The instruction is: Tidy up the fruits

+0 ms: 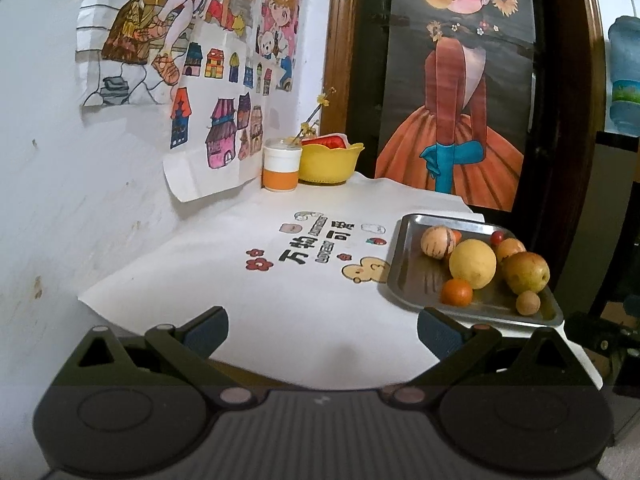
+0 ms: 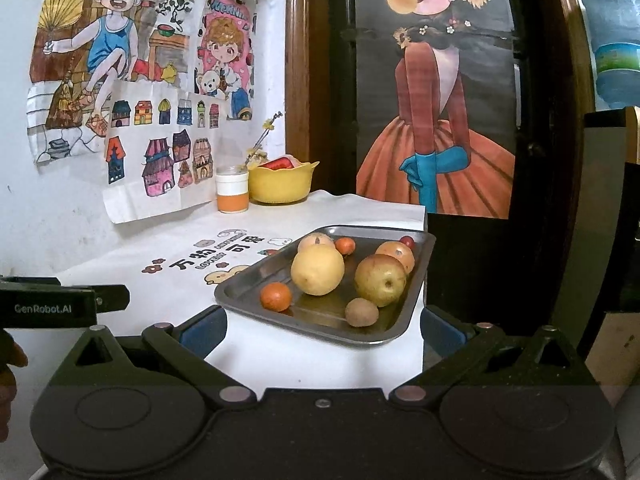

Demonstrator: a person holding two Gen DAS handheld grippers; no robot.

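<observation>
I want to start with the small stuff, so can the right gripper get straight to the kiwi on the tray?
Probably yes. The right gripper is open, and the kiwi lies at the tray's near edge with nothing between them.

We face a white wall point(image 2: 24, 208) papered with coloured drawings point(image 2: 120, 60) (one curling loose), beside a dark wooden door frame point(image 2: 298, 80).

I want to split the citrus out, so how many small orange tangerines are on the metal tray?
2: one tangerine at the tray's near left edge, another tangerine at the back. More may hide behind bigger fruit.
</observation>
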